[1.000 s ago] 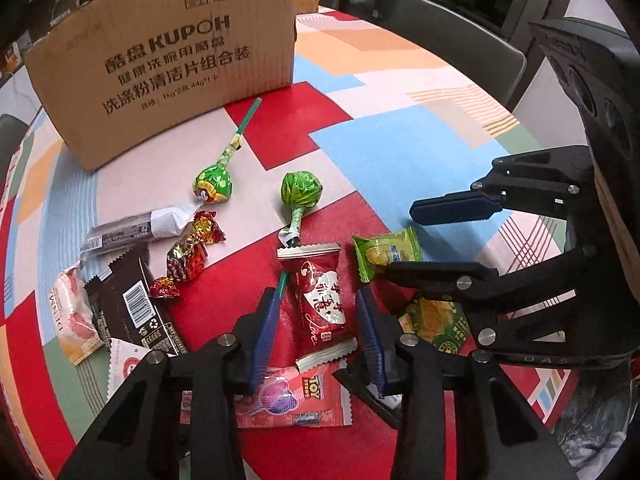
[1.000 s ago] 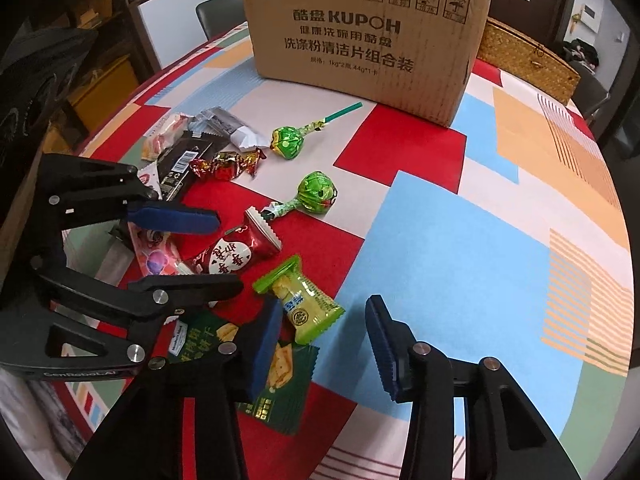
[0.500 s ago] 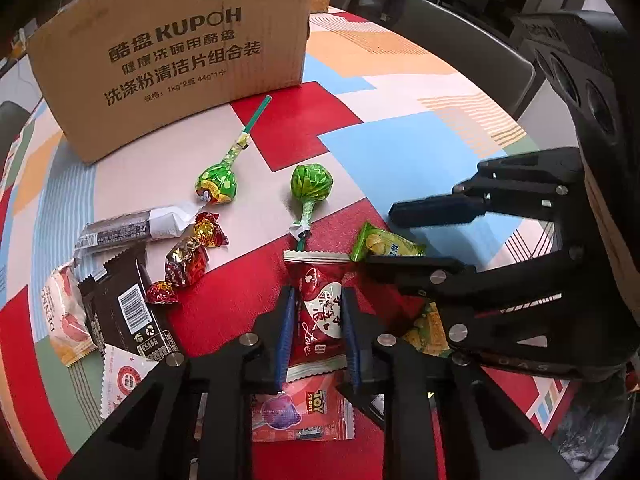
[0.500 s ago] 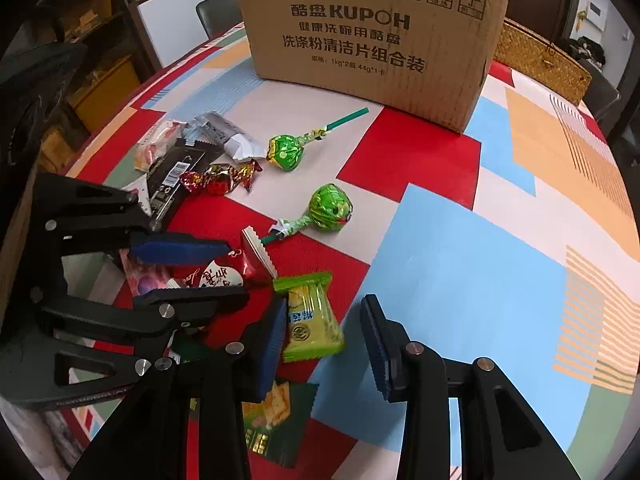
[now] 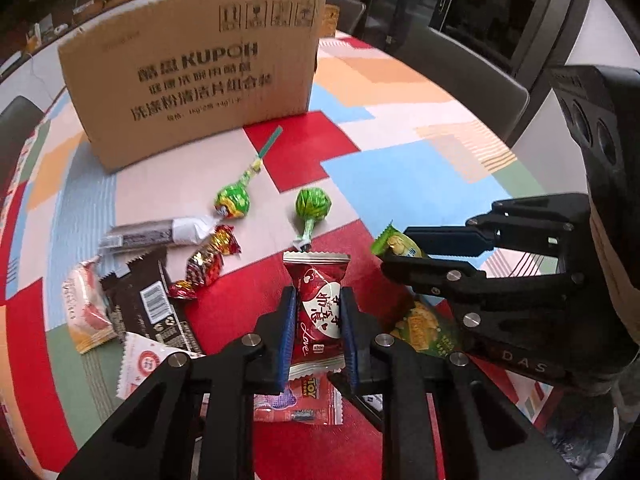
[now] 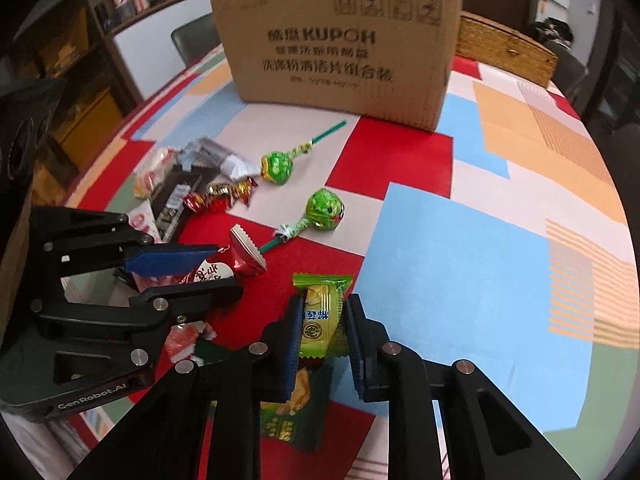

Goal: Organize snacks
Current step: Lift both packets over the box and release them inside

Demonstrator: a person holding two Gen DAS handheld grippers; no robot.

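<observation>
The left gripper [image 5: 318, 316] is clenching a red candy [image 5: 318, 308], its blue pads pressing the wrapper's two long sides. The candy's long axis is running along the fingers, its crimped far end pointing toward the box [image 5: 192, 76] and its near end hanging between the finger bases, over a pink packet [image 5: 298, 402] on the table [image 5: 400, 184].

The right gripper [image 6: 322, 326] is gripping a green candy [image 6: 322, 316] the same way: long axis in line with the fingers, crimped end pointing away toward the box [image 6: 340, 40]. Below it a dark green packet [image 6: 296, 408] is lying flat.

In the left view the right gripper [image 5: 404, 254] is appearing side-on at right, the green candy [image 5: 394, 245] sticking out past its tips.

Two lollipops are lying farther out. The near one [image 5: 313, 205] is pointing its stick toward the grippers; the far one [image 5: 233, 200] is pointing its green stick toward the box. A red-gold sweet [image 5: 206, 264], a brown bar [image 5: 150, 308] and a silver stick [image 5: 156, 234] are lying to the left.
</observation>
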